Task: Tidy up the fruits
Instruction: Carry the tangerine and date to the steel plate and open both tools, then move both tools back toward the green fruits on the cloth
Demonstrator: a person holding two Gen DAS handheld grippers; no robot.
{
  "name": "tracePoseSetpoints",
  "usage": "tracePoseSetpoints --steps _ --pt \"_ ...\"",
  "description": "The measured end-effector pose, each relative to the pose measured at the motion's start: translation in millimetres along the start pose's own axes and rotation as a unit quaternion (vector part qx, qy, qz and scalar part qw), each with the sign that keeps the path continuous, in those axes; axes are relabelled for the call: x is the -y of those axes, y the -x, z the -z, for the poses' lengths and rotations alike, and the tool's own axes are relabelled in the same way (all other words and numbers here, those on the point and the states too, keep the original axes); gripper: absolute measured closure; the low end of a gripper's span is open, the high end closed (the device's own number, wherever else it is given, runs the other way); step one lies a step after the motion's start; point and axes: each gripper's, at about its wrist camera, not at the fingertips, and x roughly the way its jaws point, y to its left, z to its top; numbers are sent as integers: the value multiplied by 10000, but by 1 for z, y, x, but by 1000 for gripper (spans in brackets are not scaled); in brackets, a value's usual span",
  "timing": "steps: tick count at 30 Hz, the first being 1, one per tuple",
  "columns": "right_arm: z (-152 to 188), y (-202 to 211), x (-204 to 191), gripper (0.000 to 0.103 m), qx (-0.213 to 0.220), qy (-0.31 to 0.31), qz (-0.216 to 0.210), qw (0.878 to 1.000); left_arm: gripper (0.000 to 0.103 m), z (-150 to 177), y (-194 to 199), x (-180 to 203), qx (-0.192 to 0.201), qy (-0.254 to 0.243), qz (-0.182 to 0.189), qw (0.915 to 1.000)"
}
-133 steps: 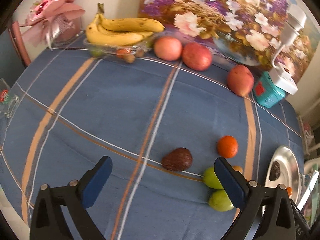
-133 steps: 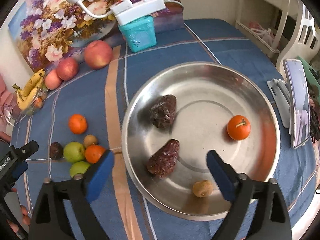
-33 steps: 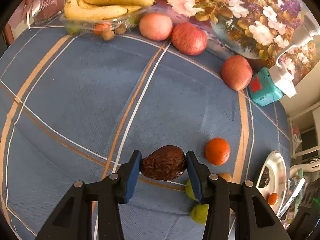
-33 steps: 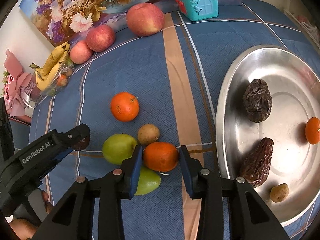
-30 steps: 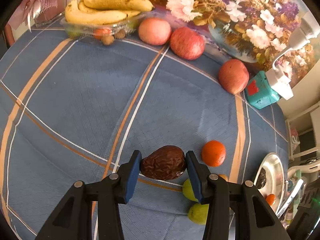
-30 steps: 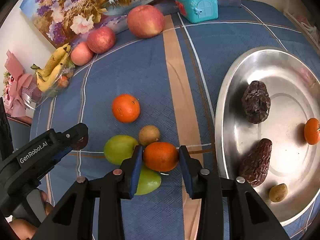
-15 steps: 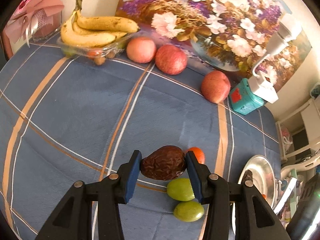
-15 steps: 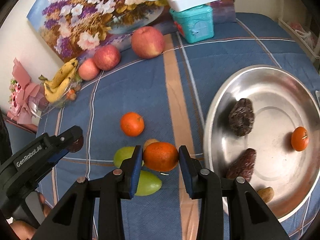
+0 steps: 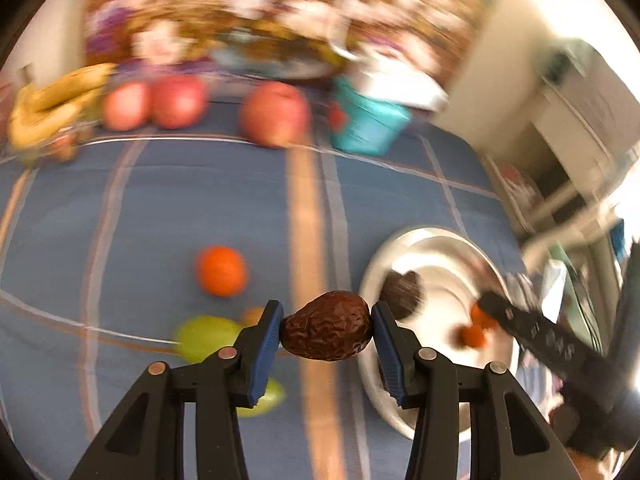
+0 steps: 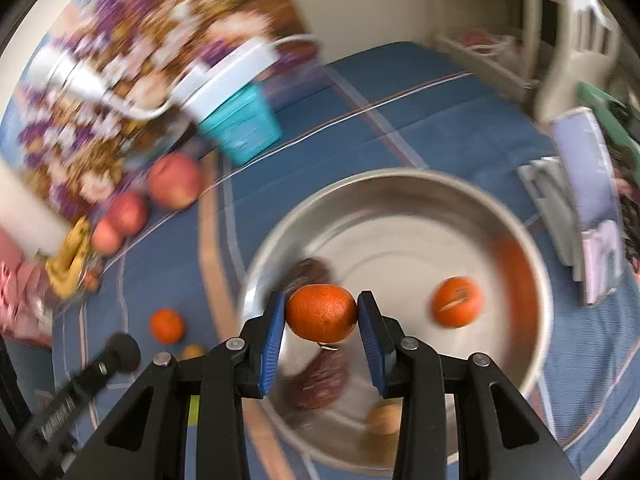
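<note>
Right wrist: metal plate (image 10: 536, 280) holds dates, tangerine; right tongs (image 10: 322, 314) grip orange (image 10: 322, 312); left tongs (image 9: 327, 336) grip date (image 9: 327, 336).

Black tool (image 9: 327, 332), blue pads (image 9: 267, 346), seemingly ridged

readable text: none | left gripper (image 10: 120, 354) side lettering: too blurred to read
</note>
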Motion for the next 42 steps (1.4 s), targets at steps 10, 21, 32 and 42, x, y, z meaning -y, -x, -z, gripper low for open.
tracePoseSetpoints --steps 10,21,32,42 --pt "-20 5 38 65 65 -310 184 9993 54 21 -39 53 -420 -719 162 9964" --pt "-19 -11 38 64 -224 -298 155 9992 44 22 -38 55 -396 -814 145 9958" --pt "-21 -9 34 56 -212 -227 186 9993 36 18 -34 35 -430 -455 -62 9980" --pt "-21 -12 22 30 -314 6 285 9991 14 8 -26 -29 -365 561 -647 9957"
